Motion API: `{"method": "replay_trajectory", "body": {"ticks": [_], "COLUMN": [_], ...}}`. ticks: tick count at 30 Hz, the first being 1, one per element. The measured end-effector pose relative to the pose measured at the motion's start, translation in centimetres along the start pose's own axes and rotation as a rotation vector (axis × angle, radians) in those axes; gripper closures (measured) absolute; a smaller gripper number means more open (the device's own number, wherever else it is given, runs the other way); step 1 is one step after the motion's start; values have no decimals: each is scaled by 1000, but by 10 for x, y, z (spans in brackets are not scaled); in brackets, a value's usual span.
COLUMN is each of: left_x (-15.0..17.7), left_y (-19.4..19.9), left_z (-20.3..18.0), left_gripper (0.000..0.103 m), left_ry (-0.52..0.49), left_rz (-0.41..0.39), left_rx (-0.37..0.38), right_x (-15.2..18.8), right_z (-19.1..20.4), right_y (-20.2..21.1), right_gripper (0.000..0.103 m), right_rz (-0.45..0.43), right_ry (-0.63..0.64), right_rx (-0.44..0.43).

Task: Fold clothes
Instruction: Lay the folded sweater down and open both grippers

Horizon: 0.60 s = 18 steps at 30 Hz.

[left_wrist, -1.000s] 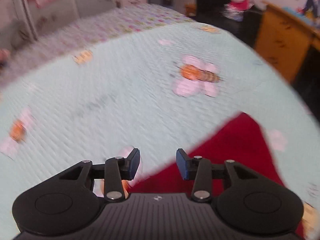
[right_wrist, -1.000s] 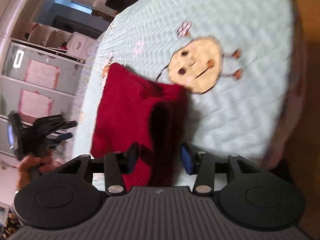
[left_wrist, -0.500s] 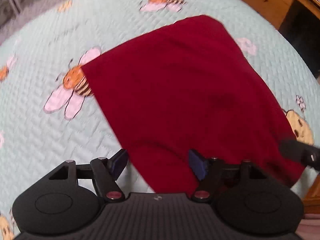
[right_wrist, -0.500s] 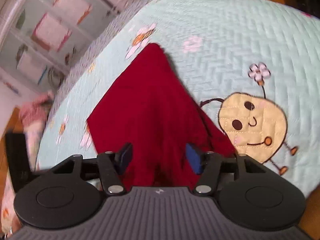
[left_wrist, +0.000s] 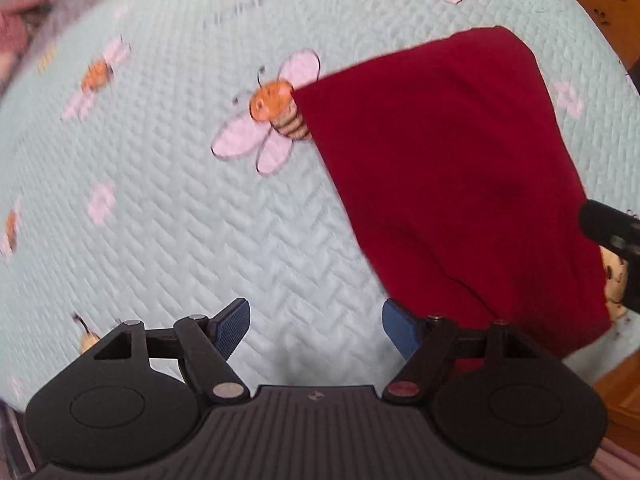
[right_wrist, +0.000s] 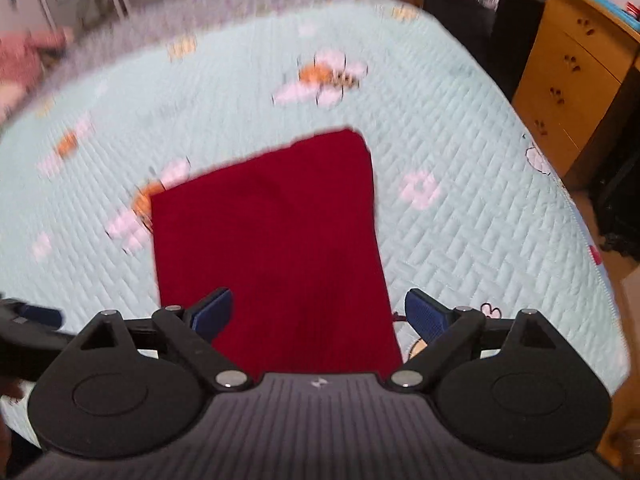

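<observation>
A dark red garment point(left_wrist: 448, 168) lies folded flat in a rough rectangle on the pale green quilt point(left_wrist: 168, 208). My left gripper point(left_wrist: 316, 328) hangs over bare quilt just left of the garment's near corner; its jaws are opening and nothing is between them. In the right wrist view the red garment point(right_wrist: 272, 240) stretches away from the camera. My right gripper point(right_wrist: 320, 314) hovers above its near end, jaws opening wide, the pads clear of the cloth. The right gripper's black tip point(left_wrist: 612, 228) shows at the right edge of the left wrist view.
The quilt carries printed bees point(left_wrist: 276, 116) and small flowers. A wooden chest of drawers point(right_wrist: 568, 80) stands to the right of the bed, with dark furniture point(right_wrist: 460, 16) behind it. Pink cloth point(right_wrist: 24, 60) lies at the far left edge.
Both grippers' jaws have spread wider. The left view has slid left, off the garment onto bare quilt. The right gripper has rolled round and lifted away; the garment now lies flat in its view.
</observation>
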<state>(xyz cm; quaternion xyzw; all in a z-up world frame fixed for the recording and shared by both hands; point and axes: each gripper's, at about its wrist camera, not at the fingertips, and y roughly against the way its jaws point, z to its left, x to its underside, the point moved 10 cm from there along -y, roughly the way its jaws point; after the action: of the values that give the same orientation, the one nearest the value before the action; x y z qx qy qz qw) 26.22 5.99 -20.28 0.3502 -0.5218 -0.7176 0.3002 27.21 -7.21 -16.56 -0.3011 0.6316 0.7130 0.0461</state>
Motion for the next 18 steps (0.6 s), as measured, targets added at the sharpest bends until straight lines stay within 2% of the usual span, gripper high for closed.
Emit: {"method": "replay_trajectory", "body": {"ticks": [3,8,18], "left_x": [3,13,24], "left_y": [-1,-4,-15], "left_z": [-5,-17,-25], "left_gripper": [27,27,27], "left_ry": [27,52,65], "left_rz": [49,113,161], "left_rx": [47,108,118], "right_x": [-2,-5,-2], "right_z": [9,20,22], "right_y": [0,-5,-10], "right_gripper": [10,10,10], "right_rz": [46,115,155], "right_ry": [62,93,94], "right_rx": [34,-13,-35]}}
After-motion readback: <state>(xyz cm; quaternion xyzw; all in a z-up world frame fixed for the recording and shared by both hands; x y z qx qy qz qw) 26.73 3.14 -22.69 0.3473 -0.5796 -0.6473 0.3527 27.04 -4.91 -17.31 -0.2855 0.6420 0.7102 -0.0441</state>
